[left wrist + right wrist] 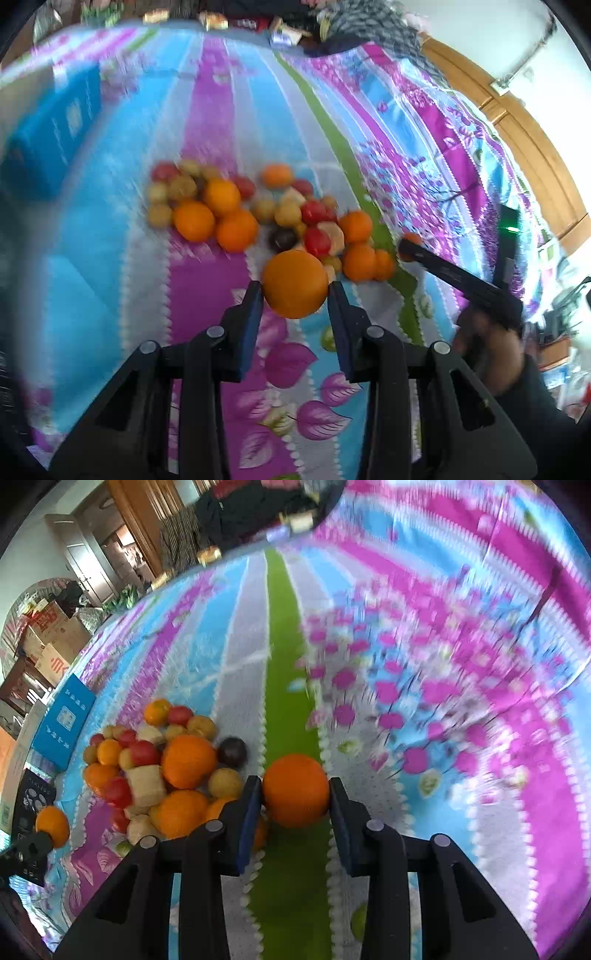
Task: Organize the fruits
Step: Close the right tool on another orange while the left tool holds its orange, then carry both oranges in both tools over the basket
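Observation:
My left gripper (295, 291) is shut on an orange (295, 282), held above the striped floral cloth (92, 229). My right gripper (295, 794) is shut on another orange (295, 790), held over the cloth's green stripe (282, 686). A pile of mixed fruit (236, 214) lies on the cloth ahead of the left gripper: oranges, red, yellow and one dark purple fruit. The same pile (159, 771) lies left of the right gripper. The right gripper with its orange shows at the right of the left wrist view (410, 245); the left gripper with its orange shows at the lower left of the right wrist view (51, 827).
A blue box (51, 136) lies on the cloth to the left of the pile, also in the right wrist view (64, 722). A dark printed card (31, 801) lies beside it. Wooden furniture (532, 147) and cardboard boxes (48, 638) stand beyond the cloth's edges.

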Motion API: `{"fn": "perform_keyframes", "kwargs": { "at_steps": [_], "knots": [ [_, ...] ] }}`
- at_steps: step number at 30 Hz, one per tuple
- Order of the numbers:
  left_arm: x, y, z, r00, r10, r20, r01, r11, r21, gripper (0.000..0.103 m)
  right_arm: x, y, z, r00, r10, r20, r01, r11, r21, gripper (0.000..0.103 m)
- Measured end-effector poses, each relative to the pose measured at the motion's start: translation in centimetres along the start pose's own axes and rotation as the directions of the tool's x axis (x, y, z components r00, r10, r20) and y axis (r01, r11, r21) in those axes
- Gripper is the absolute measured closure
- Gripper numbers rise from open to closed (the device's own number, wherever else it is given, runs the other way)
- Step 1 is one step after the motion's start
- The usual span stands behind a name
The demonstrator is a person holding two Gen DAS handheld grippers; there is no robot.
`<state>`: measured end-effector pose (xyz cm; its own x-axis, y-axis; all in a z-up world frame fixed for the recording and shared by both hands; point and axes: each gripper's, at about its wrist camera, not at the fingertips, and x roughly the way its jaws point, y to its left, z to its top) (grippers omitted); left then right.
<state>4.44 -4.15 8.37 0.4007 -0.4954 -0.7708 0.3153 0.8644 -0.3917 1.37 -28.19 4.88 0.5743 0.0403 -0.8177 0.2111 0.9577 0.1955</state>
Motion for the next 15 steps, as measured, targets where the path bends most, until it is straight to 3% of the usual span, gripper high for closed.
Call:
{"fn": "perform_keyframes", "kwargs": {
  "at_steps": [2, 6, 9, 15],
  "knots": [
    [-1.0, -0.5, 0.3, 0.997, 0.059, 0.041, -0.06, 0.998, 0.03, 0.067, -3.0, 2.3, 0.1, 0.995, -0.064, 0.078, 0.07, 0.995, -0.075, 0.063],
    [-4.5, -1.3, 0.6, 0.975, 0.161, 0.156, -0.174, 0.982, 0.074, 0.067, -7.5, 6.5, -0.4, 0.983, -0.09, 0.163, 0.117, 0.979, -0.165, 0.063],
    [-6.7, -0.9, 0.6, 0.956, 0.209, 0.204, -0.228, 0.971, 0.074, 0.067, -10.0, 9.4, -1.2, 0.98, -0.068, 0.185, 0.107, 0.972, -0.211, 0.063],
    [-10.2, 0.2, 0.2, 0.937, 0.247, 0.247, -0.265, 0.963, 0.042, 0.067, -12.8, 13.7, -1.9, 0.981, -0.001, 0.195, 0.053, 0.964, -0.259, 0.063]
  ]
}}
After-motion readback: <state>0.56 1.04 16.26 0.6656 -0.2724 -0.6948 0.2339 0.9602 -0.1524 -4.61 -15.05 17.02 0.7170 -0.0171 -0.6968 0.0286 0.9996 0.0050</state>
